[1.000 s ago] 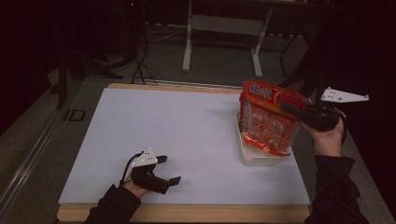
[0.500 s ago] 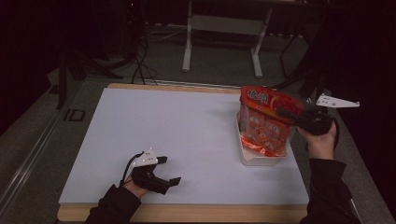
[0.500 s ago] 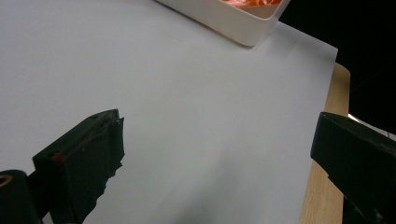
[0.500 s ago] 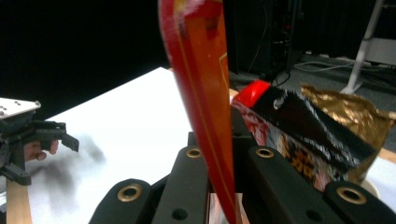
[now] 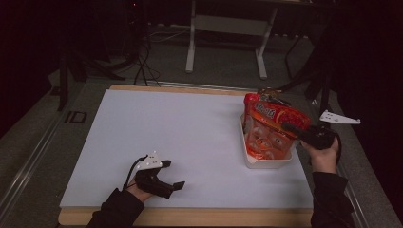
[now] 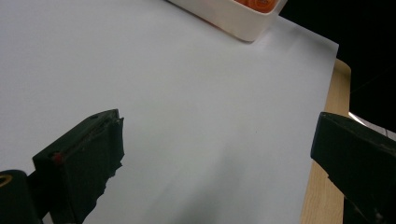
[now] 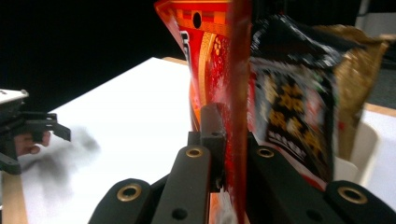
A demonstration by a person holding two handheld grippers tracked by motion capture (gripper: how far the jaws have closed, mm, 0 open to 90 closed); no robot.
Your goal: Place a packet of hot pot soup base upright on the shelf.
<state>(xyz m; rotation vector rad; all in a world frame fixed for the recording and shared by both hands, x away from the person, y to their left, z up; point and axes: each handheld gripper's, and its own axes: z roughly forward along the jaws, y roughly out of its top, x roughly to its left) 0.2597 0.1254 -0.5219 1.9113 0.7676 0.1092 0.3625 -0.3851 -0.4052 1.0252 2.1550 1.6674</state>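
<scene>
right gripper [image 5: 291, 128] jaws are clamped on the edge of a red snack bag [image 5: 266, 130], kept upright in the white bin [image 5: 266, 164] among other packets, while the left gripper [image 5: 164, 178] is rested spread on the table [image 5: 166, 128].

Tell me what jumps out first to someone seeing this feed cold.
The bright red snack bag at the table's right side, standing in a white bin and pinched by the right hand-held gripper. The right gripper view shows a black and a gold packet behind it. At the near left, the left hand-held gripper rests open on the bare white sheet.
</scene>
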